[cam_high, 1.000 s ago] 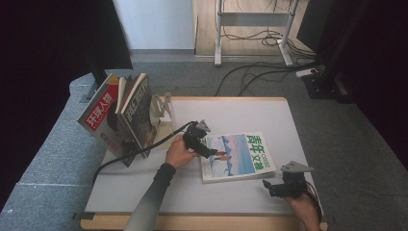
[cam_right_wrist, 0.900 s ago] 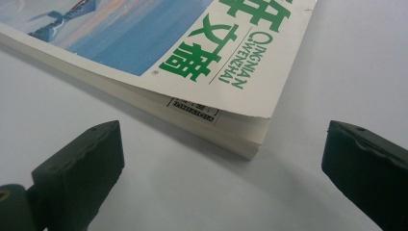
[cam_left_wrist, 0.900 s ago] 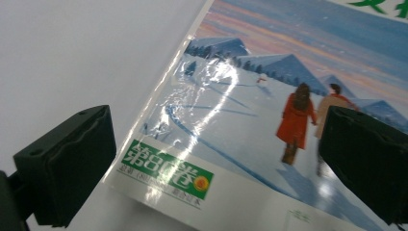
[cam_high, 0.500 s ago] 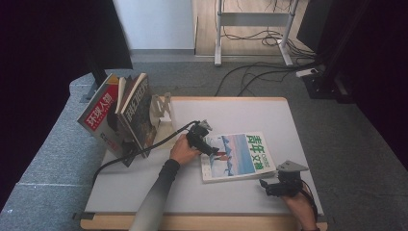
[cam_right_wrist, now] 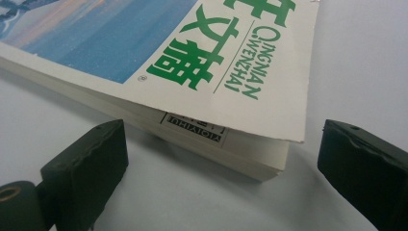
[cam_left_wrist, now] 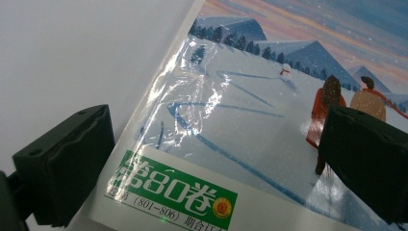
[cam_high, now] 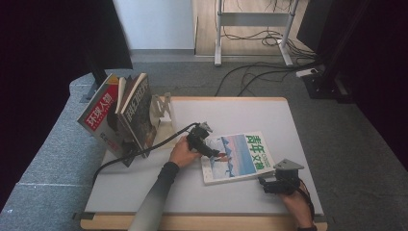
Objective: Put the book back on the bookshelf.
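Both grippers are closing in on the magazine (cam_high: 237, 157) lying flat on the white table (cam_high: 231, 113), the right gripper (cam_high: 267, 184) creeping toward its near corner, the left gripper (cam_high: 215, 155) hovering over its cover, both with jaws spread wide, readying a lift.

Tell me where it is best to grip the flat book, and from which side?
Probably its near right corner: the book lies flat, but there the cover lifts slightly. The open right gripper already faces it low from the front edge of the table.
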The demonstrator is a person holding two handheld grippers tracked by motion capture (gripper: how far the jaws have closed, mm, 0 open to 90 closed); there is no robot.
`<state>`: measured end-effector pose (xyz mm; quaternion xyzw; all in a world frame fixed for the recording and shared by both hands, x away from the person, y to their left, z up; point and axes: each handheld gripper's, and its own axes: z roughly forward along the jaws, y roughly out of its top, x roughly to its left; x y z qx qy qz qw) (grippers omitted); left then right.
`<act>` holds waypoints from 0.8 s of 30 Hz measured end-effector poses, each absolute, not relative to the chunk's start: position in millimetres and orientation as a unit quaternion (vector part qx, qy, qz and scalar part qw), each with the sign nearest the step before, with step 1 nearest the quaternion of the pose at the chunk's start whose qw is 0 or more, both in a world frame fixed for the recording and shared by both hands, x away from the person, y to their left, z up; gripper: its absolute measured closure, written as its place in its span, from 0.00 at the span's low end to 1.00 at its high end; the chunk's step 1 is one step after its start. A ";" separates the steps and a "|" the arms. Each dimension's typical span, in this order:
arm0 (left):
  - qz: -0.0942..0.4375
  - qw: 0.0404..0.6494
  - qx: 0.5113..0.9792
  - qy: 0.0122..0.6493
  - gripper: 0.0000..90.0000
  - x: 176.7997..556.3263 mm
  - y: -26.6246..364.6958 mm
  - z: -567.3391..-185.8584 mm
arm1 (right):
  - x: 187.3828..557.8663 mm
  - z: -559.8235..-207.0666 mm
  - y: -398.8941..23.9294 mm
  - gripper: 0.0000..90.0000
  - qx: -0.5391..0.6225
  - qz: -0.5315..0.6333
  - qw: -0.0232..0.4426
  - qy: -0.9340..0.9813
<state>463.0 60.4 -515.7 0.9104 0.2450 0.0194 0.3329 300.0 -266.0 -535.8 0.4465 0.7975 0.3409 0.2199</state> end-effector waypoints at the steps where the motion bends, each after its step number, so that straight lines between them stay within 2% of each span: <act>1: 0.020 0.333 0.910 0.245 0.00 460.4 61.2 -515.7 | 300.5 -535.8 -266.1 0.04 0.447 0.341 0.220 0.797; 8: 0.024 0.337 0.907 0.251 0.00 435.7 68.9 -516.5 | 303.1 -536.0 -265.0 0.04 0.450 0.345 0.207 0.797; 10: 0.024 0.336 0.907 0.252 0.00 428.8 70.6 -516.4 | 303.7 -536.2 -264.1 0.00 0.449 0.347 0.199 0.799; 14: 0.025 0.332 0.908 0.253 0.00 417.2 72.9 -515.8 | 309.3 -536.1 -267.7 0.00 0.453 0.358 0.183 0.796; 24: 0.019 0.342 0.902 0.262 0.00 410.1 78.6 -518.2 | 324.8 -534.2 -275.0 0.00 0.431 0.365 0.146 0.812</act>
